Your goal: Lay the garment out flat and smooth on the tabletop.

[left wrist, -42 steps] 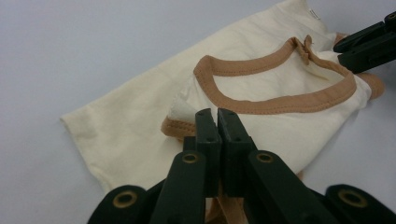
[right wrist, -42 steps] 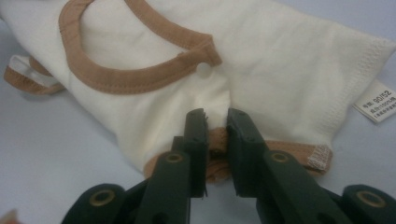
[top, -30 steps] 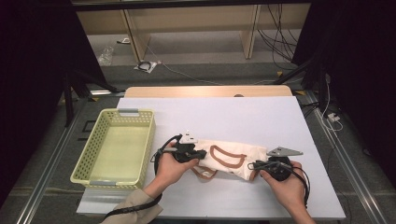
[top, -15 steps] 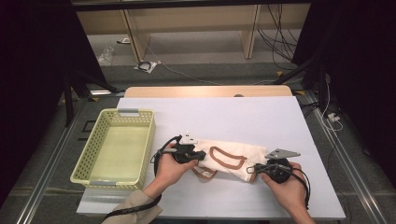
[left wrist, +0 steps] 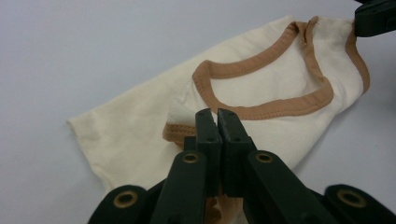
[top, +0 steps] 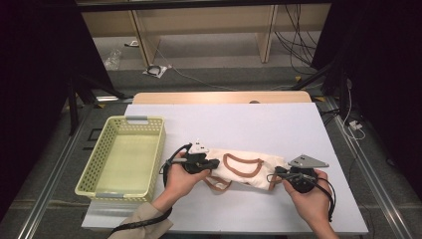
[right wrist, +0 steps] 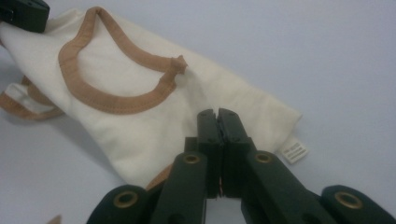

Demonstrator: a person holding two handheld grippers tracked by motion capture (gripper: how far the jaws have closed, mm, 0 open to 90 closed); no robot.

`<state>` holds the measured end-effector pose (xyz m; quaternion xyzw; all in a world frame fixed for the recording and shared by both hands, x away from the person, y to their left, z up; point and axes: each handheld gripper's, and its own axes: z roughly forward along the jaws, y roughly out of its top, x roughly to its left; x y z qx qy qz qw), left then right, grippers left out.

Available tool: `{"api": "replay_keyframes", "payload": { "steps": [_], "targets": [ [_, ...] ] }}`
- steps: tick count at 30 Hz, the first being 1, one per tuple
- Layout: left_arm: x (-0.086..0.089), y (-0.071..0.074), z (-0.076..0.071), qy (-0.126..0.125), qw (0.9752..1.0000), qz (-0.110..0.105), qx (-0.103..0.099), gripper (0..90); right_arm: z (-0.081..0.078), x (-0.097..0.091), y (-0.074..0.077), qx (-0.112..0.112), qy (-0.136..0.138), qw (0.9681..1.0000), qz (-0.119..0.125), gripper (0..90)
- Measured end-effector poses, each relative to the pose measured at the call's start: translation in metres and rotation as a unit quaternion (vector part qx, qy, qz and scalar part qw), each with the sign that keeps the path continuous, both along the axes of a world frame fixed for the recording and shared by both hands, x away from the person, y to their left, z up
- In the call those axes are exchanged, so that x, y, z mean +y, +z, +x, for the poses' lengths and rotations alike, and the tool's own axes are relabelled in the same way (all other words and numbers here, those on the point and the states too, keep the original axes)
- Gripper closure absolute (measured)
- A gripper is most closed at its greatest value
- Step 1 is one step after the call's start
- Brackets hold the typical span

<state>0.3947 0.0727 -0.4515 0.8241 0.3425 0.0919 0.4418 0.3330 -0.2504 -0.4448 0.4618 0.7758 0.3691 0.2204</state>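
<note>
High view
- Garment: a small cream garment (top: pixel 244 168) with tan-brown binding lies stretched sideways on the white desk (top: pixel 259 124), near its front edge, between the two hands.
- Left gripper: the left gripper (top: pixel 215 164) sits at the garment's left end, jaws together on the cloth there.
- Right gripper: the right gripper (top: pixel 276 174) sits at the garment's right end, jaws together on the hem.
- Basket: a pale yellow-green mesh basket (top: pixel 88 174) stands on the desk left of the garment, apart from it.

Left gripper view
- Jaws: the left gripper (left wrist: pixel 218 114) has its black jaws pressed together, pinching a bound edge of the garment (left wrist: pixel 261 84).
- Look of the cloth: cream knit, flat with soft folds; a tan binding (left wrist: pixel 275 105) forms a closed loop round an opening, with stitching along it.
- Far end: the right gripper (left wrist: pixel 373 18) holds the garment's far corner.

Right gripper view
- Jaws: the right gripper (right wrist: pixel 218 114) is closed on the garment's (right wrist: pixel 126 130) near edge.
- Trim: the tan binding (right wrist: pixel 102 100) loops round an opening and bunches at one point.
- Label: a small white label (right wrist: pixel 294 151) sticks out from the side seam, lying on the desk.
- Far end: the left gripper (right wrist: pixel 25 14) grips the opposite end.
</note>
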Motion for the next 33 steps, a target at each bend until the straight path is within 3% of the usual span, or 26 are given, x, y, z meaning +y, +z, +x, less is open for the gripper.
{"api": "replay_keyframes", "payload": {
  "steps": [5, 12, 22, 33],
  "targets": [
    [0.002, 0.008, -0.003, 0.004, 0.9996, -0.020, -0.018, 87.8, 0.000, 0.000, 0.007, -0.033, 0.000, 0.9994, 0.002, 89.4],
    [0.005, 0.011, -0.004, 0.014, 0.9992, -0.031, -0.021, 87.8, -0.001, -0.001, 0.017, -0.076, -0.005, 0.9970, 0.012, 89.4],
    [0.012, 0.023, -0.004, 0.030, 0.9973, -0.058, -0.034, 87.9, 0.004, 0.004, 0.029, -0.109, -0.005, 0.9940, 0.012, 89.4],
    [0.015, 0.029, -0.005, 0.035, 0.9961, -0.069, -0.044, 88.0, 0.009, 0.010, 0.042, -0.140, -0.006, 0.9900, 0.011, 89.4]
  ]
}}
